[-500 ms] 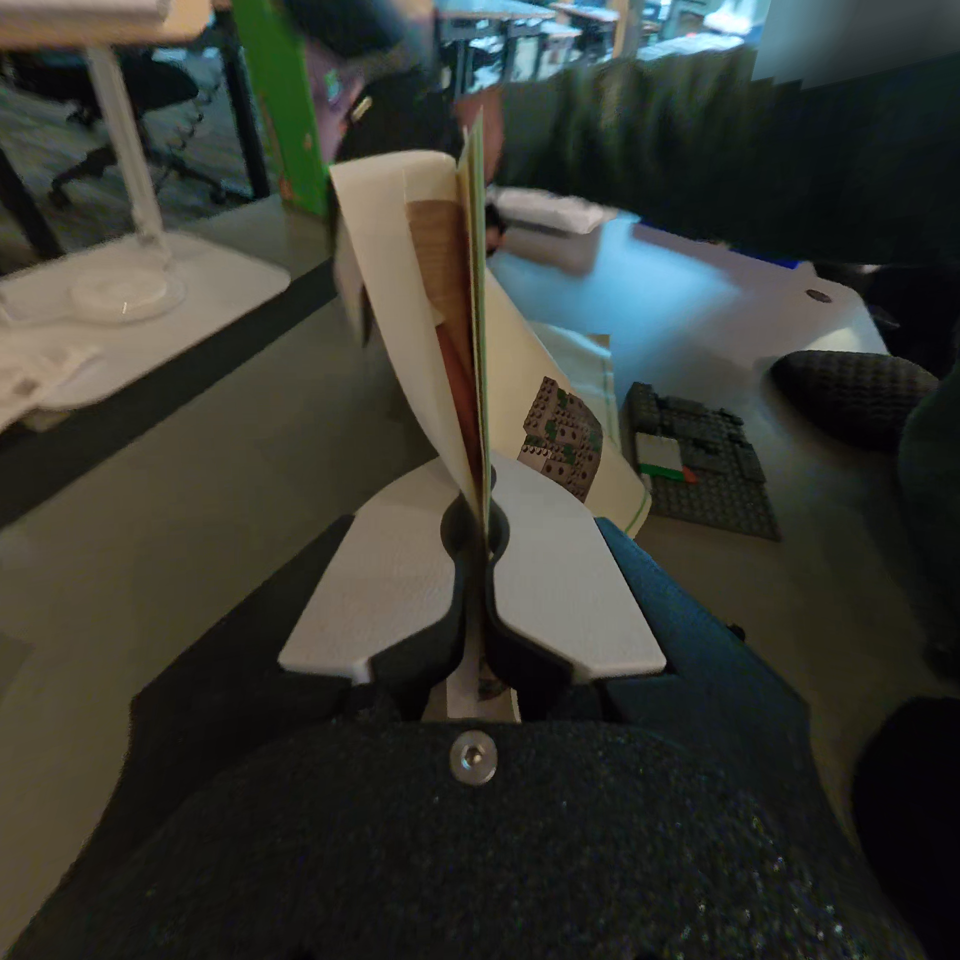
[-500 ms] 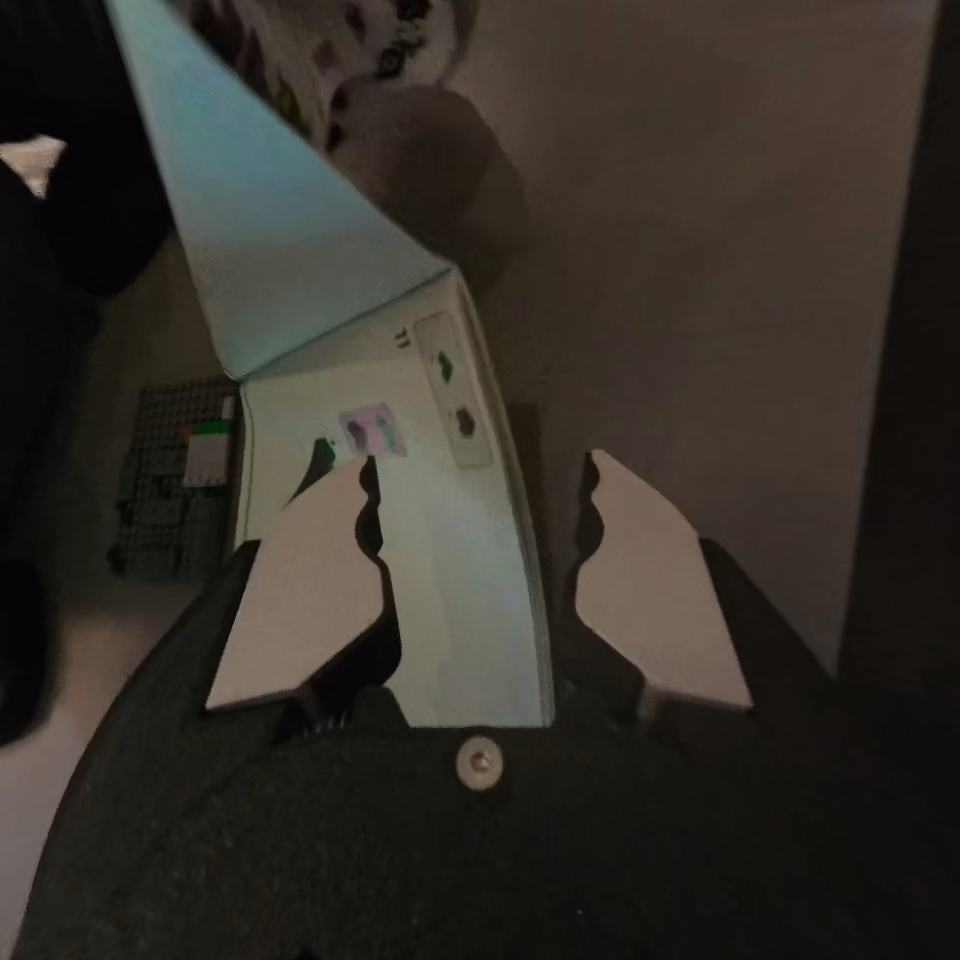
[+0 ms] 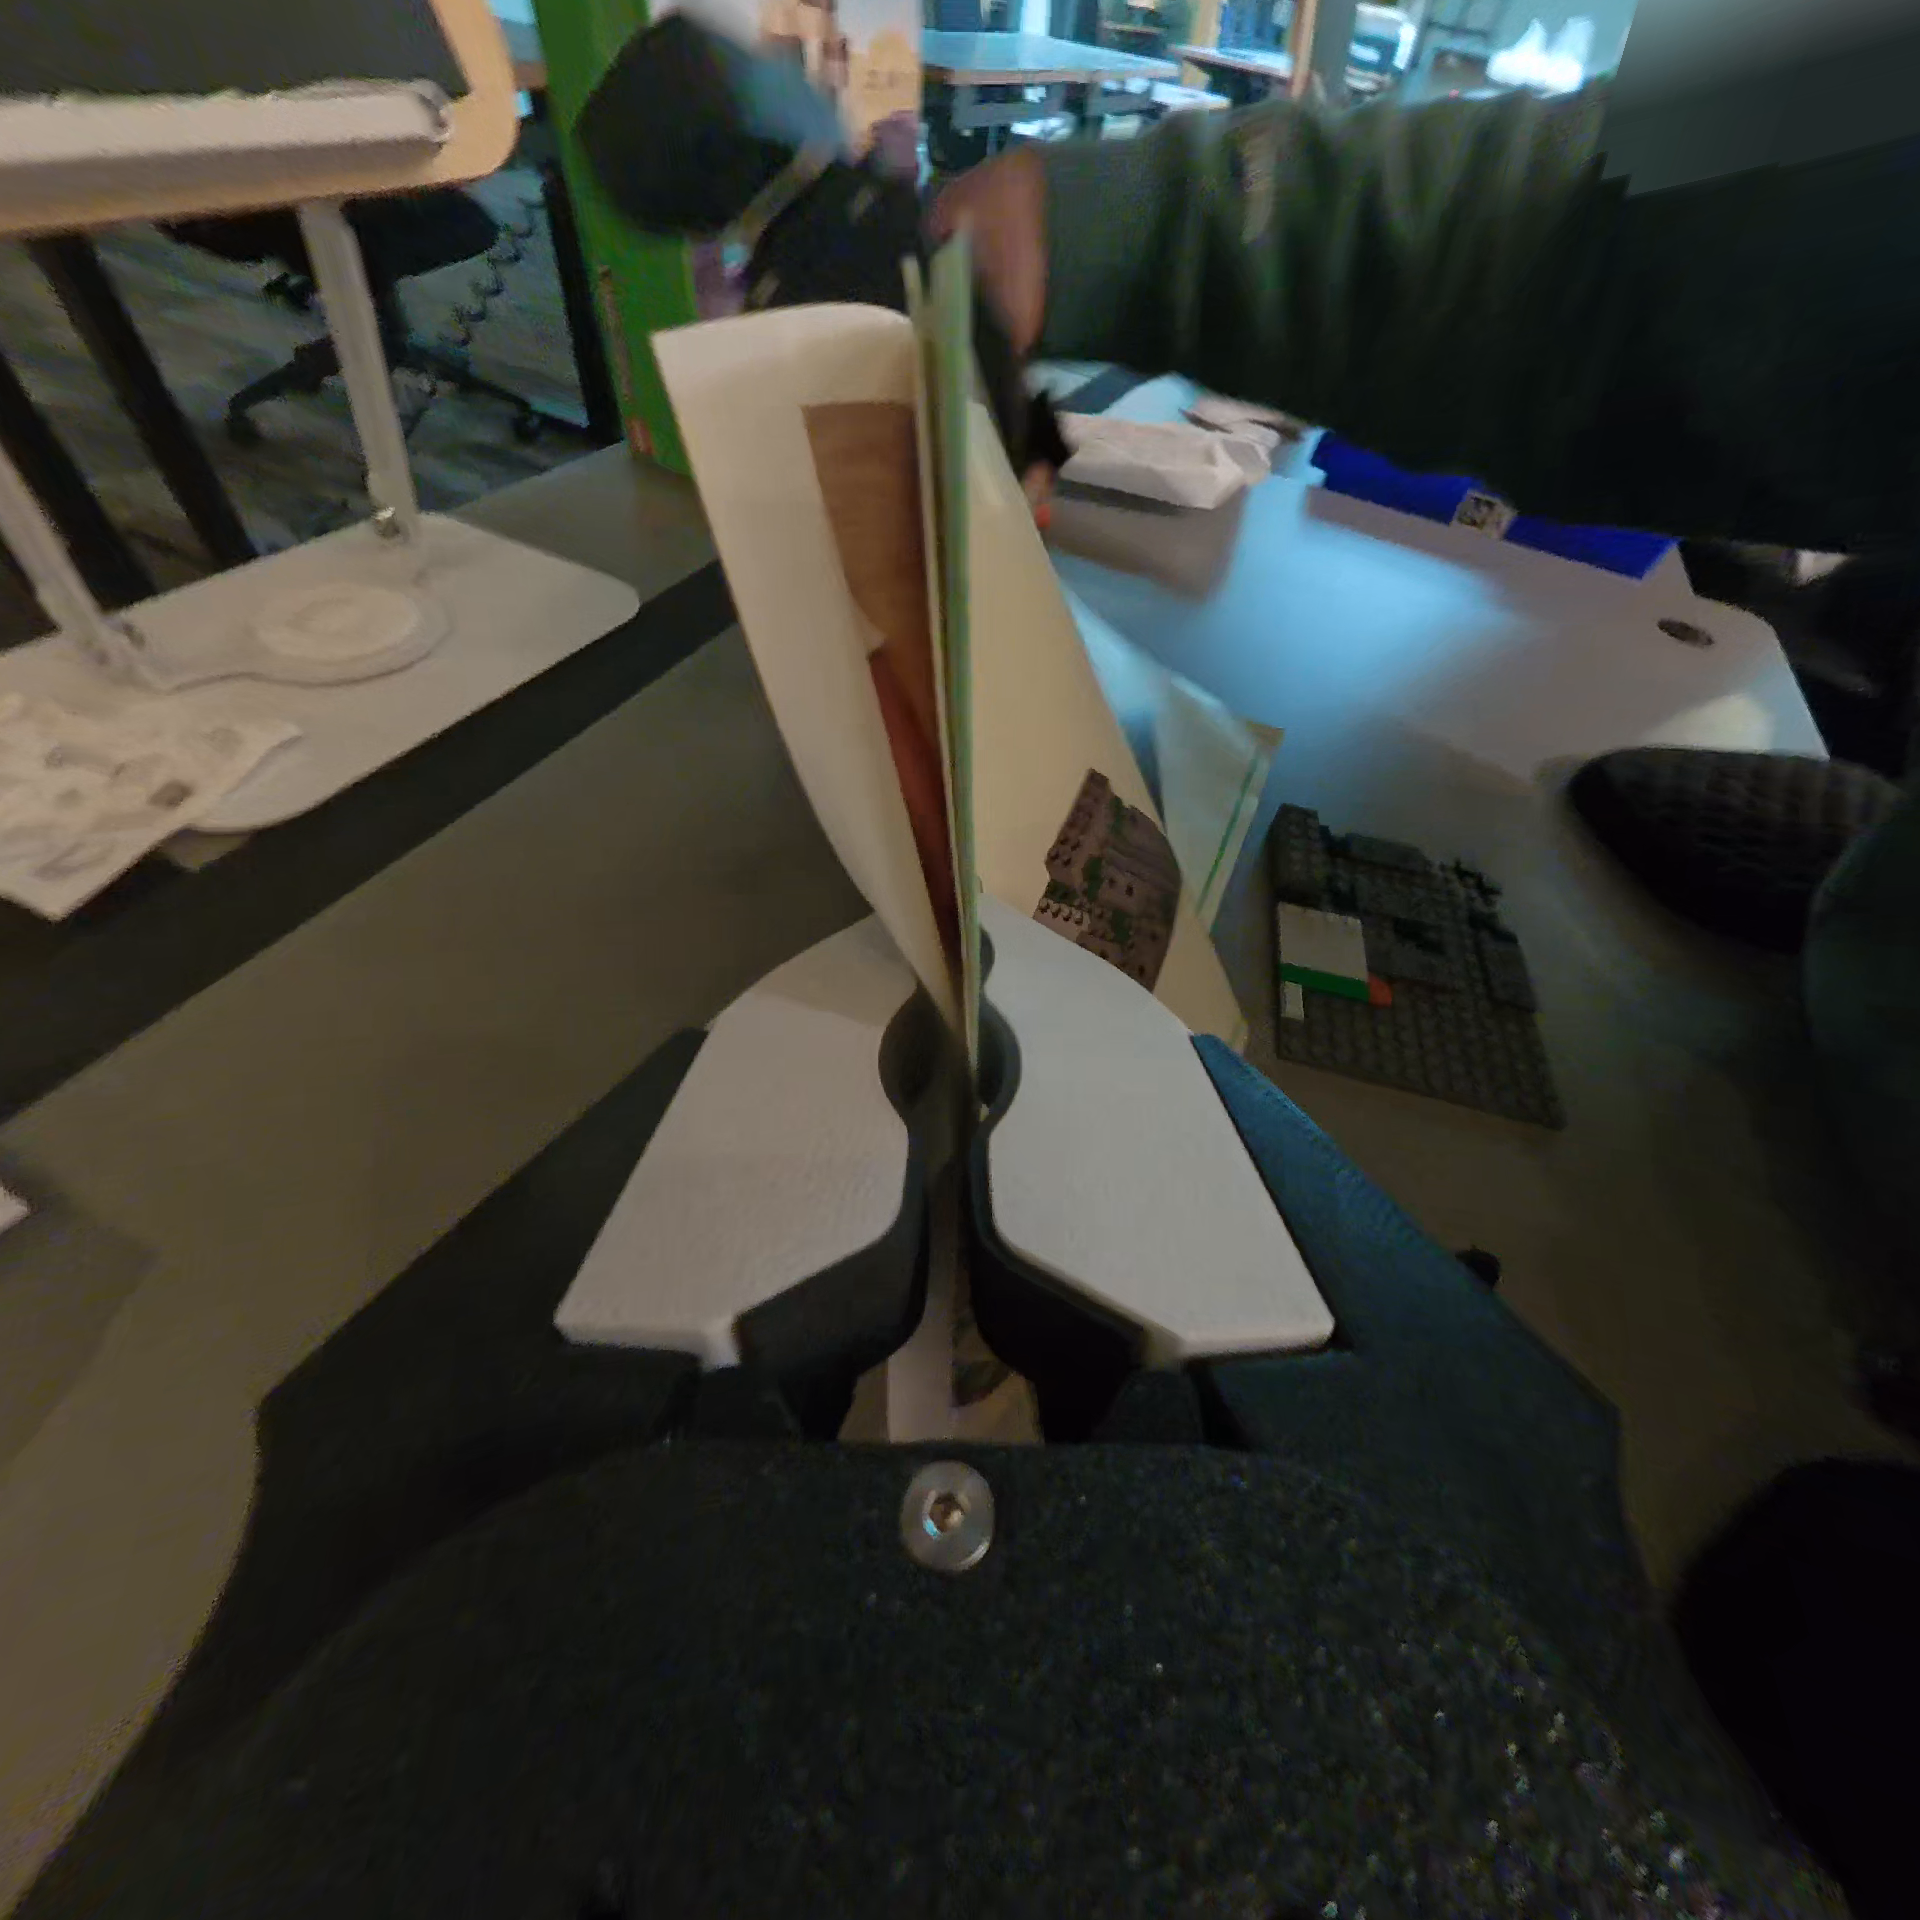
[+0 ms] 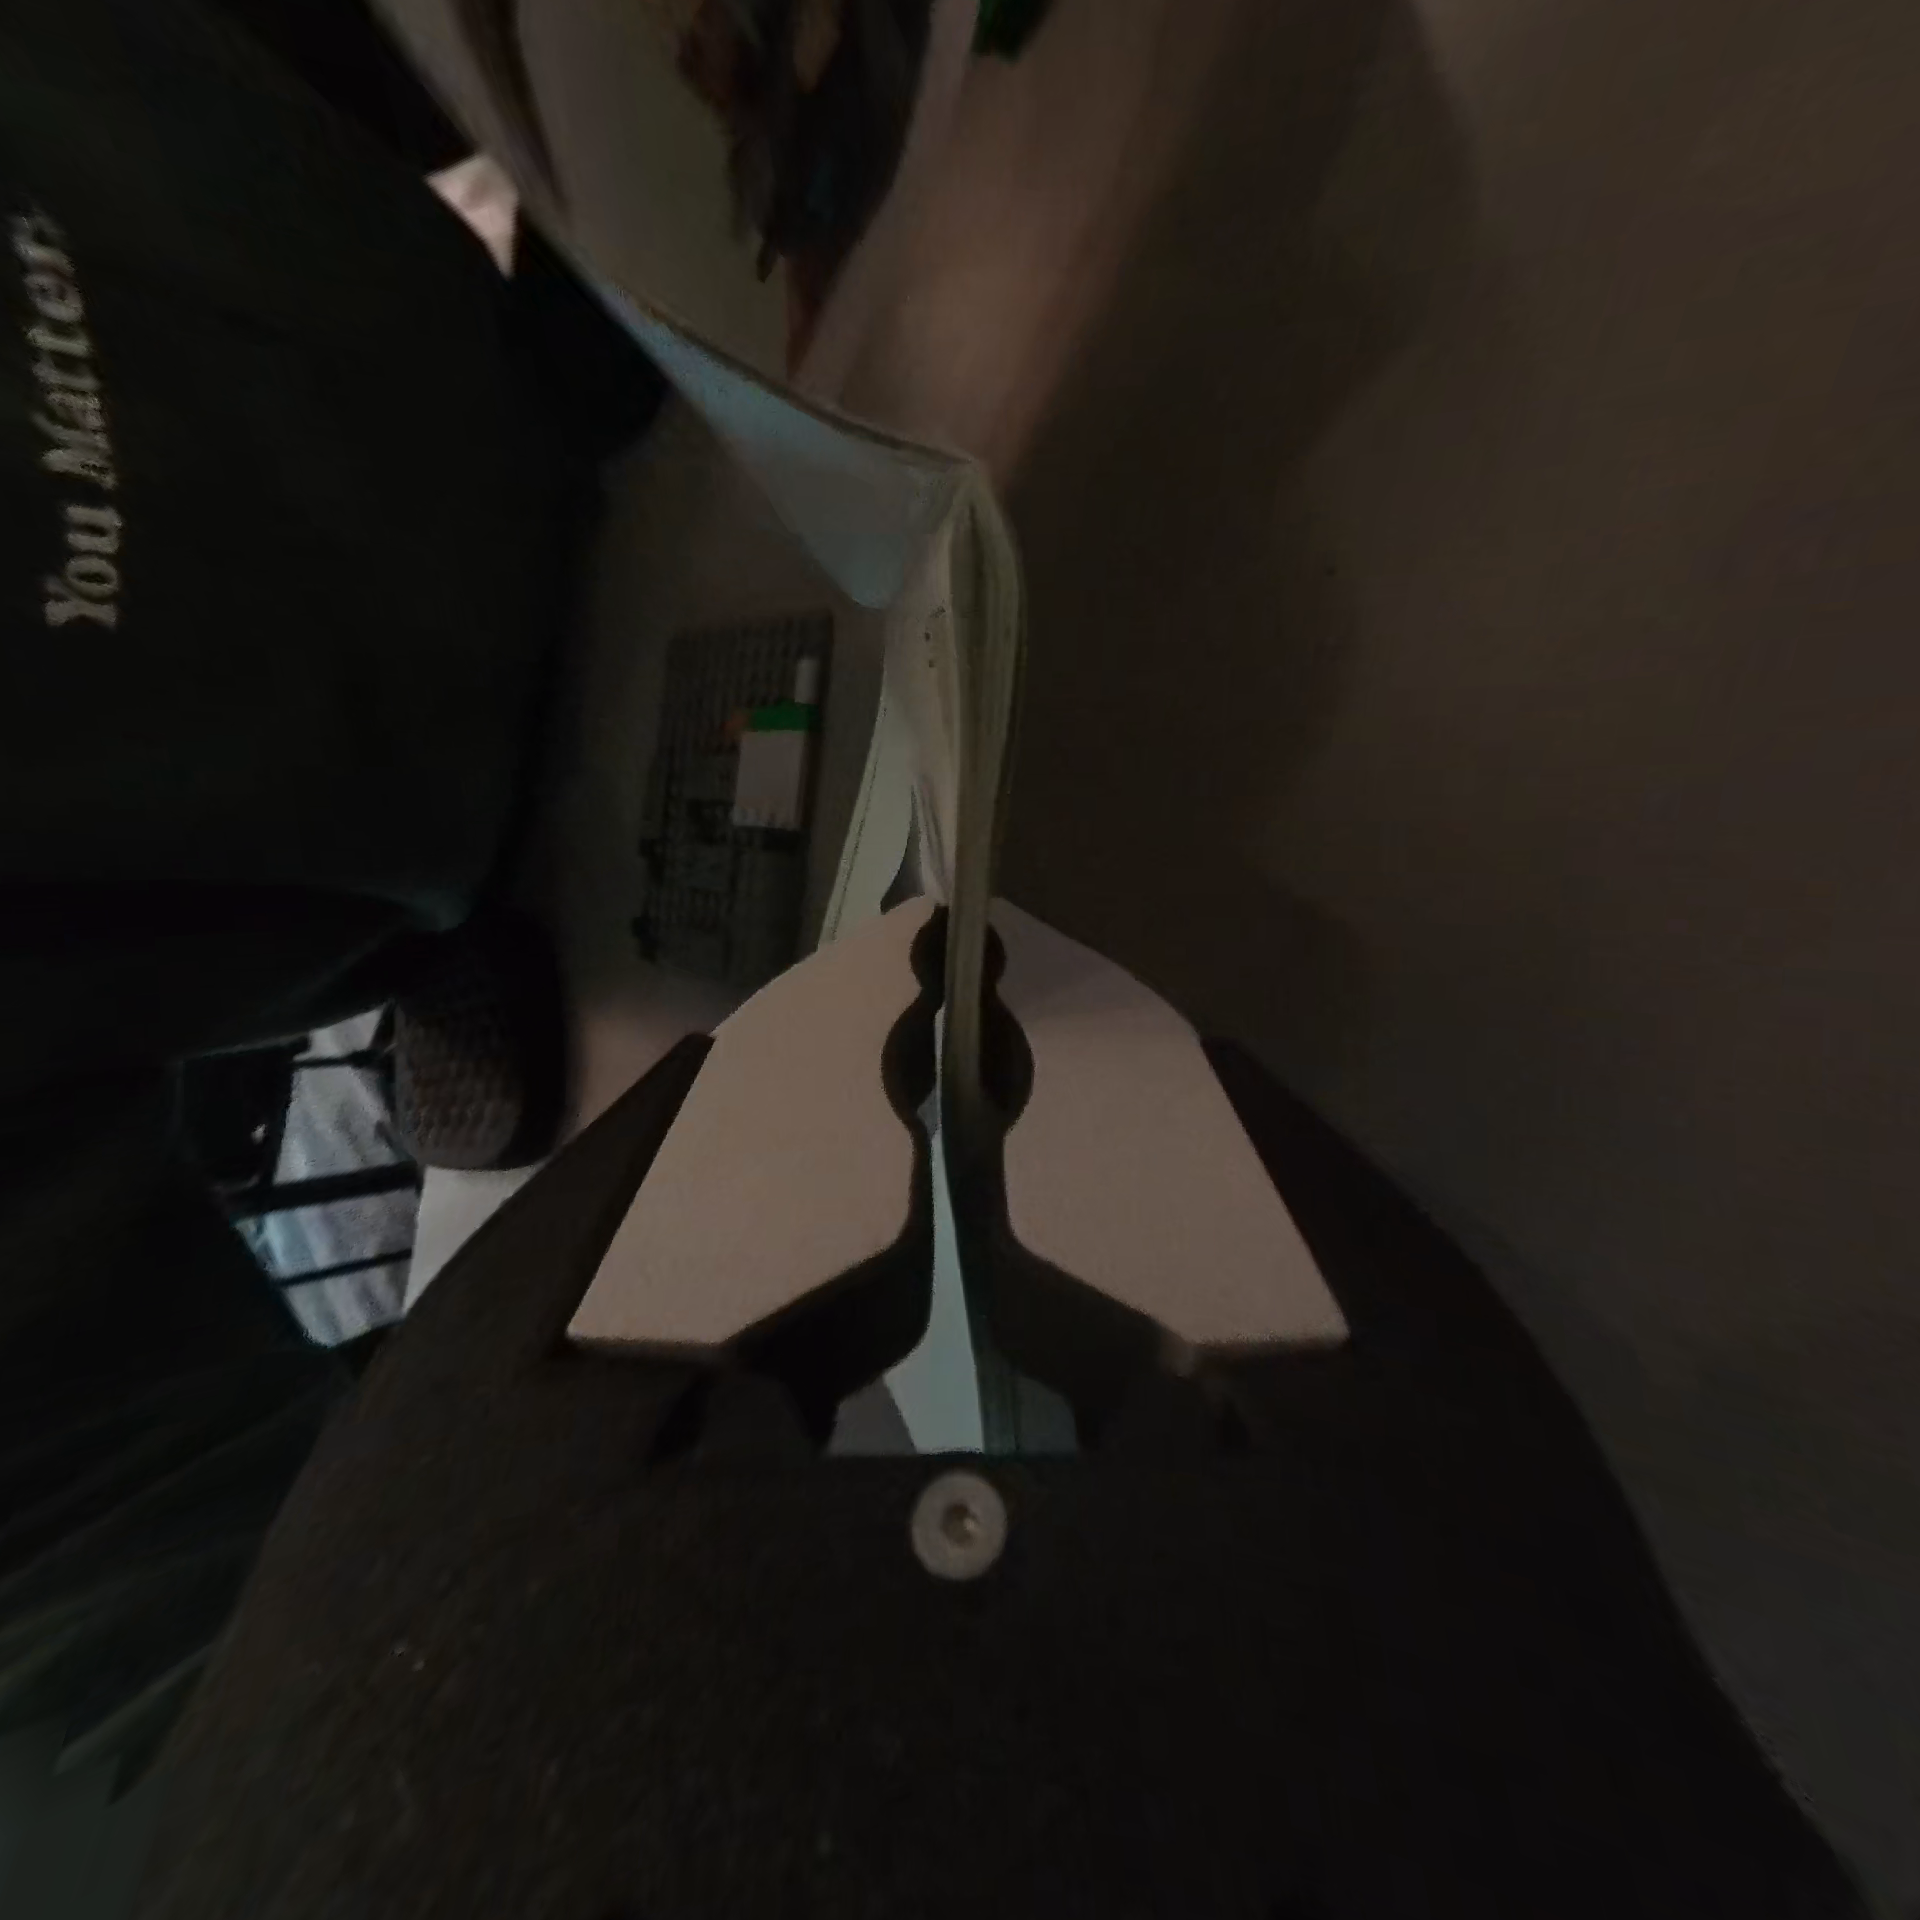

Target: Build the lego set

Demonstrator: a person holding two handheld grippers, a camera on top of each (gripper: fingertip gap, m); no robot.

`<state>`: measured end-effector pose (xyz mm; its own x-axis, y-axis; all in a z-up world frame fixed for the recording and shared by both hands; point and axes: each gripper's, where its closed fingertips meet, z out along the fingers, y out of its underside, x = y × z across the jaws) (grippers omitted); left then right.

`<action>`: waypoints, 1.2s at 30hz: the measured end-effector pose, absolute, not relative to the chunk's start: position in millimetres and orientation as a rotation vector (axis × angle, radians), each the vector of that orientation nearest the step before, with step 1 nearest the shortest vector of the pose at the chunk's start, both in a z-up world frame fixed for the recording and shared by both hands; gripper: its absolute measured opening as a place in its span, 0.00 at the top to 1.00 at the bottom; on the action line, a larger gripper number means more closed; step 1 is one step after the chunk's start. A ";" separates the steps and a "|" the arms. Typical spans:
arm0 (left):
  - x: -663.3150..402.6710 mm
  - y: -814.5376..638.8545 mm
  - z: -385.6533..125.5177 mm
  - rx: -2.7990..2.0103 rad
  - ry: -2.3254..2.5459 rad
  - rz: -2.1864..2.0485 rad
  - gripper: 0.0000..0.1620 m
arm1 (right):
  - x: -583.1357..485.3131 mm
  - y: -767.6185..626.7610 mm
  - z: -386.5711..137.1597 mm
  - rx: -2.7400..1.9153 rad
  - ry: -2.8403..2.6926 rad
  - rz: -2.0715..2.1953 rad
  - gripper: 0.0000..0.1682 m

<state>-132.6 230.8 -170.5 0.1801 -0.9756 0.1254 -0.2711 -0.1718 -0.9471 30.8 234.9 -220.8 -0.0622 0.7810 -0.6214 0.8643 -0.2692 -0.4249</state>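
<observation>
Left wrist view: left gripper jaws clamped on the instruction booklet at centre frame; dark lego baseplate lies right on the worktop; right gripper jaws clamp the booklet's pages too

- Two grippers: the left gripper and the right gripper, each closed on pages of the booklet.
- One instruction booklet, held up off the table.
- One dark grey studded baseplate lying flat on the table.
- Bricks on the baseplate: one white, one green strip, one small orange-red piece; the dark ones cannot be counted.
- One white desk lamp.
- One green box standing upright.
- One loose printed sheet.
</observation>
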 end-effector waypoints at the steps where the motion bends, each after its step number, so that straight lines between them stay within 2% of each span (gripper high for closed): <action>1: -134.1 232.9 -172.8 -1.627 1.192 -1.041 0.99 | 37.8 235.6 -217.5 2.128 1.816 -1.196 0.98; 6: -138.4 248.2 -193.2 -1.802 1.050 -1.041 0.96 | 65.9 241.1 -200.0 2.333 1.711 -0.913 0.98; 13: -145.9 272.5 -203.9 -1.941 0.912 -0.829 0.92 | 77.7 254.4 -184.9 2.524 1.601 -0.669 0.98; 20: -184.1 271.2 -194.4 -1.961 0.778 -0.452 0.93 | 73.2 263.3 -184.2 2.644 1.608 -0.591 0.99; 27: -158.8 225.6 -176.0 -1.871 0.802 -0.432 0.98 | 64.2 272.6 -181.2 2.792 1.771 -0.535 0.97; 36: -133.8 222.5 -195.2 -1.892 0.839 -0.347 1.00 | 55.6 254.6 -173.5 2.623 2.074 -0.561 0.98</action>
